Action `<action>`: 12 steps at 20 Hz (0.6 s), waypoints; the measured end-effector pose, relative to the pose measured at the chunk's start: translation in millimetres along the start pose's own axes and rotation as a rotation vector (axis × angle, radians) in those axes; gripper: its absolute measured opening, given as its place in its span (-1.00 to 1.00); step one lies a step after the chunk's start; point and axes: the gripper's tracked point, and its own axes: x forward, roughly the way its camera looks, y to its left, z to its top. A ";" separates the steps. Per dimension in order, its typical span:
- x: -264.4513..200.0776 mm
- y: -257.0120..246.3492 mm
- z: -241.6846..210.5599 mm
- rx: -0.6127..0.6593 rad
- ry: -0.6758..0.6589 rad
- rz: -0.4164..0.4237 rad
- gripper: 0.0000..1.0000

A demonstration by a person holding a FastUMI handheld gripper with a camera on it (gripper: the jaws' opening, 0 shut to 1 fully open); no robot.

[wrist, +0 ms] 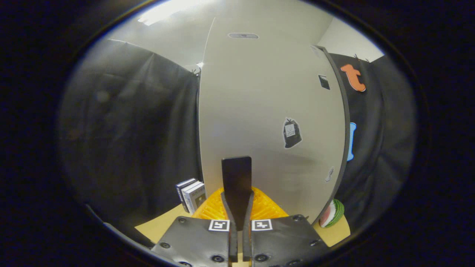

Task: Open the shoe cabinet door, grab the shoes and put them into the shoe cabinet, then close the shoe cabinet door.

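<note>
The white shoe cabinet stands close ahead, its flat door facing me, with a dark edge down its right side. A flat dark handle sticks out from the lower part of the door. My gripper is shut on this handle, both fingers pressing its sides. Under the handle, just beyond the fingers, lies an orange ribbed thing; I cannot tell whether it is a shoe. Several stickers mark the door, one like a black bag.
The cabinet rests on a tan surface. Two small upright boxes or books stand left of the cabinet's foot. At the right foot lies a watermelon-slice-shaped thing. Black cloth walls hang close on both sides.
</note>
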 end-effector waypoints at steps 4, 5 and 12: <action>-35.4 -25.3 1.0 0.001 0.008 0.020 -0.86; -43.2 -31.0 1.9 0.002 0.010 0.019 -0.86; -101.7 -87.3 2.0 0.003 0.004 -0.083 -0.88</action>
